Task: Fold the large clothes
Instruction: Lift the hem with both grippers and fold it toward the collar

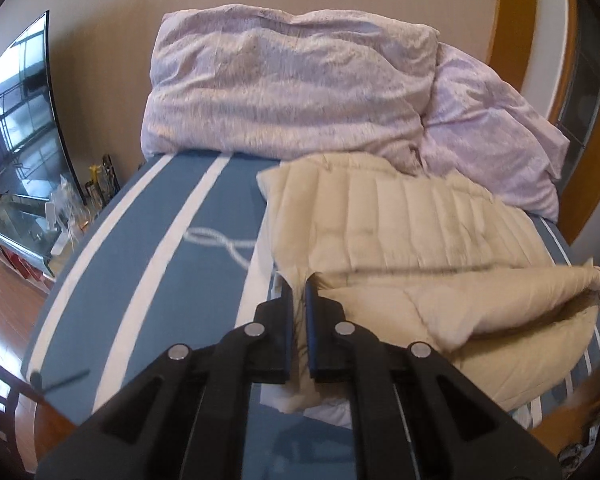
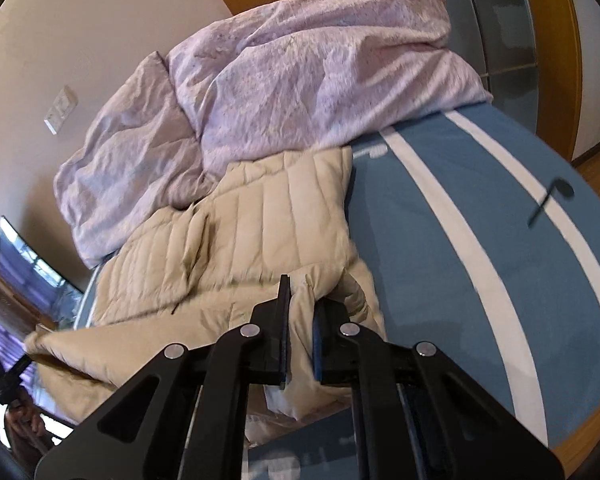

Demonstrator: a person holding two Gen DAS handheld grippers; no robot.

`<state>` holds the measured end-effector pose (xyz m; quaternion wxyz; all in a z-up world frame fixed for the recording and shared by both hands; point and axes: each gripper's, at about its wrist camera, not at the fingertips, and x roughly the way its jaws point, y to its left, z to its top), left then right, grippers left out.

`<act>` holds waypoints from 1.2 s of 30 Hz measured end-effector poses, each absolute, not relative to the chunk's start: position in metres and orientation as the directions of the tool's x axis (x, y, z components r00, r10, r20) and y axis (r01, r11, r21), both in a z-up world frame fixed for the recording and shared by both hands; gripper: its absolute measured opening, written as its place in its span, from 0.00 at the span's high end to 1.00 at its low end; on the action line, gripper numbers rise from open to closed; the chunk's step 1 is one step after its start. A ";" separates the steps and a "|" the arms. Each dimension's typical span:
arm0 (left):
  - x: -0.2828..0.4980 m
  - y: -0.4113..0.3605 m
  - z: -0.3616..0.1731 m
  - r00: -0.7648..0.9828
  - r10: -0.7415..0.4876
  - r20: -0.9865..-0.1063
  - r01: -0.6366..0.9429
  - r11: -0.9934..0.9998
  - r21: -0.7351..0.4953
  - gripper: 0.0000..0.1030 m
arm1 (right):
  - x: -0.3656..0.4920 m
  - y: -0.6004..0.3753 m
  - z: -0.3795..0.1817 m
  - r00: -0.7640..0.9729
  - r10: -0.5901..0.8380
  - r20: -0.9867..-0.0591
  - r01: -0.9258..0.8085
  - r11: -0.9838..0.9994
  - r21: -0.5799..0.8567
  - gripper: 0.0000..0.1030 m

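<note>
A beige quilted puffer jacket [image 1: 400,224] lies on the bed's blue sheet with white stripes [image 1: 148,240]. My left gripper [image 1: 299,286] is shut on the jacket's near left edge, with fabric pinched between its jaws. The lifted near edge stretches to the right across the left wrist view. In the right wrist view the jacket [image 2: 252,220] lies left of centre. My right gripper [image 2: 301,294] is shut on a bunched fold of its near right edge. The other gripper [image 2: 4,376] shows at the far left, holding the same hem.
A crumpled lilac duvet [image 1: 292,80] is piled at the head of the bed behind the jacket, and it also shows in the right wrist view [image 2: 300,88]. A television [image 1: 20,116] on a glass stand is at the left. Wooden floor [image 1: 4,300] lies beside the bed.
</note>
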<state>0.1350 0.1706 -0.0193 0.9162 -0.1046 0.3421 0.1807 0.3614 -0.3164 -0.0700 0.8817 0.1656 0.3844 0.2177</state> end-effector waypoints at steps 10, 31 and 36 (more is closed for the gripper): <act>0.232 0.213 -0.017 0.677 0.291 -0.676 -0.482 0.869 -0.108 0.94 | 0.443 -0.268 -0.060 0.668 0.440 -0.601 -0.231 0.890 0.394 0.91; 0.372 0.268 -0.090 0.608 0.317 -0.728 -0.590 0.794 -0.147 0.86 | 0.563 -0.220 -0.107 0.685 0.406 -0.605 -0.137 0.887 0.441 0.67; 0.362 0.272 -0.079 0.646 0.338 -0.684 -0.610 0.768 -0.196 0.34 | 0.543 -0.239 -0.077 0.779 0.405 -0.478 -0.154 0.863 0.481 0.18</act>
